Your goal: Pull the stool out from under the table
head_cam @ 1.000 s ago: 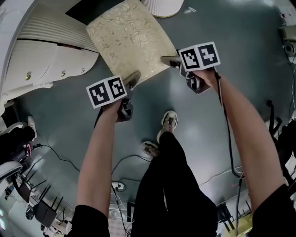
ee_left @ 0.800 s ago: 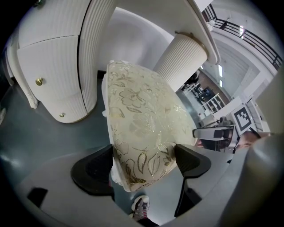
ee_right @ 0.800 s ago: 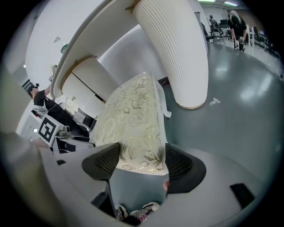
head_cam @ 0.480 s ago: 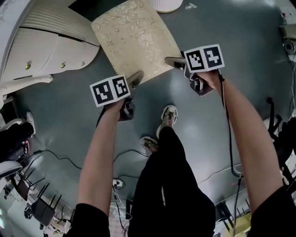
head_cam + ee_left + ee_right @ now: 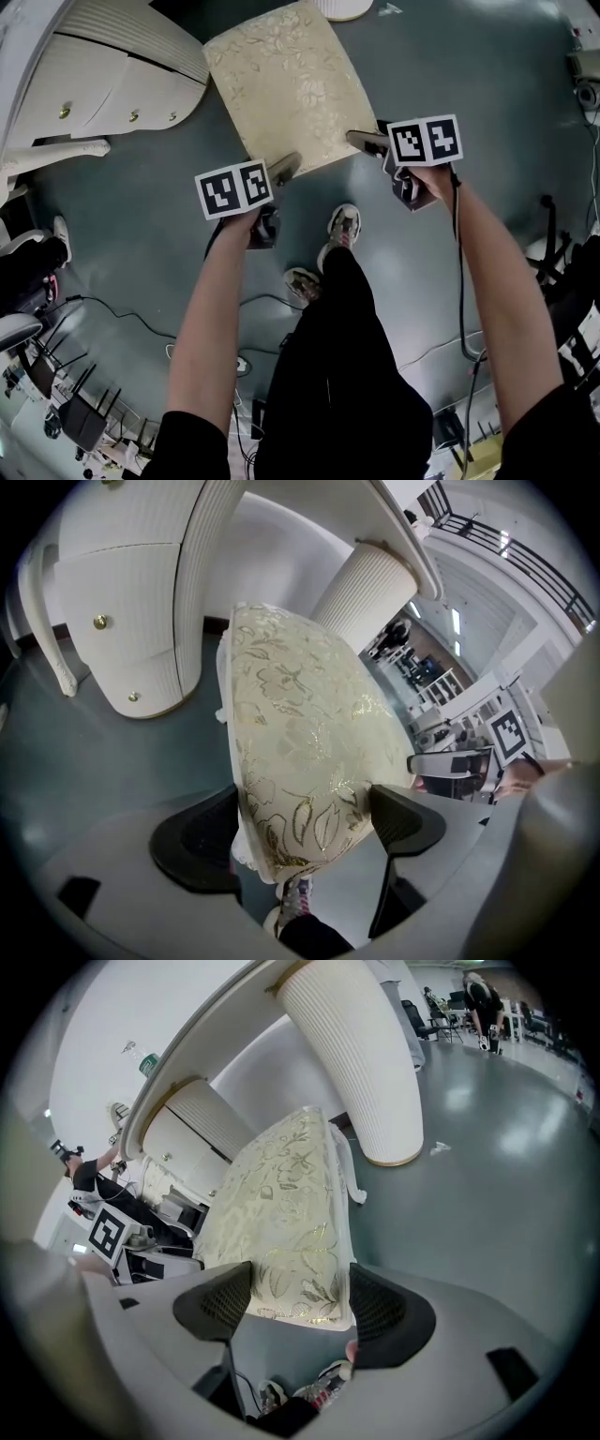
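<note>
One stool [image 5: 281, 84], cushion floral-patterned. Two claws at the stool's near edge: left claw [image 5: 284, 169] and right claw [image 5: 363, 141]. Two shoes [image 5: 343, 228] on the floor just below the stool. Three brass knobs [image 5: 134, 116] on one white cabinet [image 5: 103, 89] left of the stool.

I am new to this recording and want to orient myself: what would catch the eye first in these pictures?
The stool, with its cream seat patterned in gold leaves, stands on the grey floor just in front of the white fluted table. The left tool and the right tool each clamp a near corner of that seat, one on either side.
</note>
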A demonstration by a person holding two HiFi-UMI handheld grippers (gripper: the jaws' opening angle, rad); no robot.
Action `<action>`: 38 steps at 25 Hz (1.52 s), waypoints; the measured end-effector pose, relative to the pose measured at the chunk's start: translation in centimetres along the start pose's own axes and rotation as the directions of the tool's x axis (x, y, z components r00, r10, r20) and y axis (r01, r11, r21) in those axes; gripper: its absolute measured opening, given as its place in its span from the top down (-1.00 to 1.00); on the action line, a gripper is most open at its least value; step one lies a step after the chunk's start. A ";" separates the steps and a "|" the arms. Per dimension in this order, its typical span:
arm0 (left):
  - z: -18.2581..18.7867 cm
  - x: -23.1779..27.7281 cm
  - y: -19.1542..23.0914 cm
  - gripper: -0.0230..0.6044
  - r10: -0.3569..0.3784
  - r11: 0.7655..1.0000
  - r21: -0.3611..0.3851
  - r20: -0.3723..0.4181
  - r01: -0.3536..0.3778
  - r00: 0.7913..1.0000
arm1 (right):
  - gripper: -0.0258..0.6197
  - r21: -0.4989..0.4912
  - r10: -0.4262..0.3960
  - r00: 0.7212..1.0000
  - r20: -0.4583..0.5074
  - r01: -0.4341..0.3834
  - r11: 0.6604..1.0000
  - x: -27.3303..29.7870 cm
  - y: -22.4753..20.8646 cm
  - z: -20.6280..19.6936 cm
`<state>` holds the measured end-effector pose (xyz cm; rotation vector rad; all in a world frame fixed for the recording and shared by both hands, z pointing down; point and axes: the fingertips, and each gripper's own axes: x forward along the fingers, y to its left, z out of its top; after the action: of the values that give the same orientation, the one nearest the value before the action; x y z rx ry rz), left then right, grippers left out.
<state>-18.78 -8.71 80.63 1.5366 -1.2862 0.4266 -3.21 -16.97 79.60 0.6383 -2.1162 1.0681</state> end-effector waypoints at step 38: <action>-11.9 -1.7 -4.6 -0.49 -0.041 0.993 -0.113 0.002 0.041 0.999 | -0.01 0.040 -0.028 0.999 0.037 0.026 0.999 -5.5 0.4 -11.4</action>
<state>-11.47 1.83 81.90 1.4649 -1.2557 0.3218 4.03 -6.63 80.26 0.7093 -2.1176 1.0932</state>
